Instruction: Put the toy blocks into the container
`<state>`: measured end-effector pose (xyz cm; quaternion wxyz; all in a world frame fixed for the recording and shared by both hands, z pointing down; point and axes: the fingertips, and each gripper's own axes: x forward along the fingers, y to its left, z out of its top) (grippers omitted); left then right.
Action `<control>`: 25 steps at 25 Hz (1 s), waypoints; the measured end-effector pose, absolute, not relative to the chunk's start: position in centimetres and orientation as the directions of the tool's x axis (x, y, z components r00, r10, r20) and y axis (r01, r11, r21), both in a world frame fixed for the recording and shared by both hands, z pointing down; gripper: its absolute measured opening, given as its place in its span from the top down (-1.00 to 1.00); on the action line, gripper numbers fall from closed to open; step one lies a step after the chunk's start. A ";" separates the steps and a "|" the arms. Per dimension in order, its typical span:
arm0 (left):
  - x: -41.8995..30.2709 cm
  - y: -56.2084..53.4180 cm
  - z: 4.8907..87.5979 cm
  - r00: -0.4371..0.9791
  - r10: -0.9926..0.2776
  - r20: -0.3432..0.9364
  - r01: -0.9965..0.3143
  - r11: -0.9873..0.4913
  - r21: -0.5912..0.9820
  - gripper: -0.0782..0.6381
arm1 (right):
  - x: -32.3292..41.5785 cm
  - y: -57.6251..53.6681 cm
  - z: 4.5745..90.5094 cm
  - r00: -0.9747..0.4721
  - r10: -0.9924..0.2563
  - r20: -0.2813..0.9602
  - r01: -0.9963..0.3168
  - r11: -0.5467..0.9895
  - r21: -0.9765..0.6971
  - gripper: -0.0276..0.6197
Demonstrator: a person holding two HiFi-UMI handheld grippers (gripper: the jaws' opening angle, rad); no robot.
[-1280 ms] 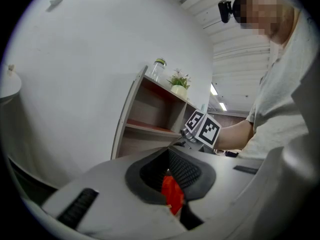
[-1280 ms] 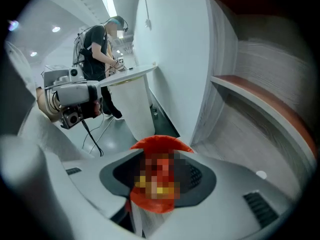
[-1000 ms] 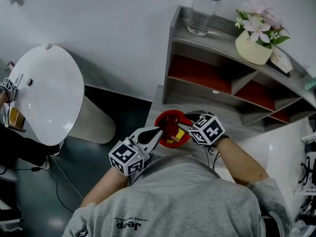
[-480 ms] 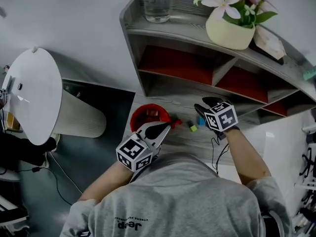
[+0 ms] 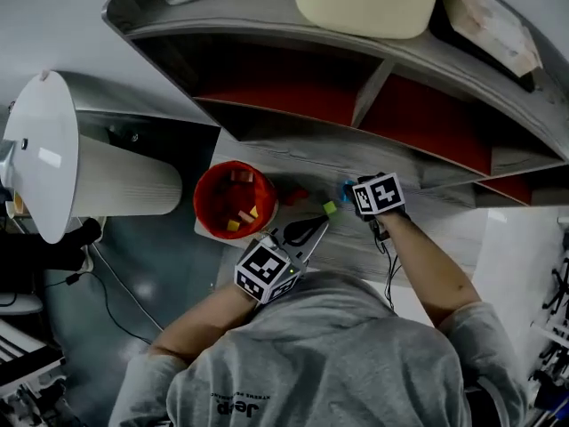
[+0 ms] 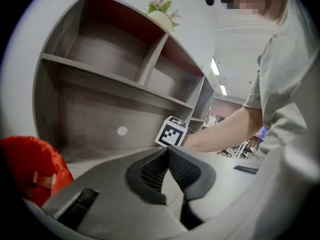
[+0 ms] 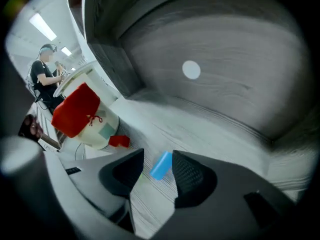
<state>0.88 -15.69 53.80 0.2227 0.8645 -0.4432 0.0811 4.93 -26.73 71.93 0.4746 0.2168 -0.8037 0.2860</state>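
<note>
Head view: container [image 5: 201, 205] on the desk [image 5: 427, 229] holds a few blocks [image 5: 233, 225]. Left gripper [image 6: 167, 151] jaws closed, empty. Right gripper [image 7: 159, 154] jaws apart around a blue block [image 7: 161, 165] on the desk, near a green block [image 5: 330, 207] and a red block [image 5: 295, 196].

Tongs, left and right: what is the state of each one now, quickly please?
Left tongs: closed, nothing held.
Right tongs: open; the blue block lies between them, not yet gripped.
</note>
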 end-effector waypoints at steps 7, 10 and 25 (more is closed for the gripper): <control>1.8 -14.6 57.2 0.585 -0.717 0.380 -0.808 -0.473 0.352 0.75 | 4.5 -27.1 77.2 -0.408 -0.069 0.910 -0.665 0.705 -0.245 0.28; 1.6 -14.2 57.8 0.583 -0.717 0.382 -0.808 -0.463 0.365 0.75 | 4.7 -26.7 78.7 -0.376 -0.062 0.924 -0.676 0.701 -0.228 0.28; -4.3 -12.5 51.3 0.572 -0.776 0.267 -0.805 -0.468 0.365 0.75 | 0.4 -24.1 66.6 -0.561 -0.117 0.820 -0.553 0.789 -0.266 0.41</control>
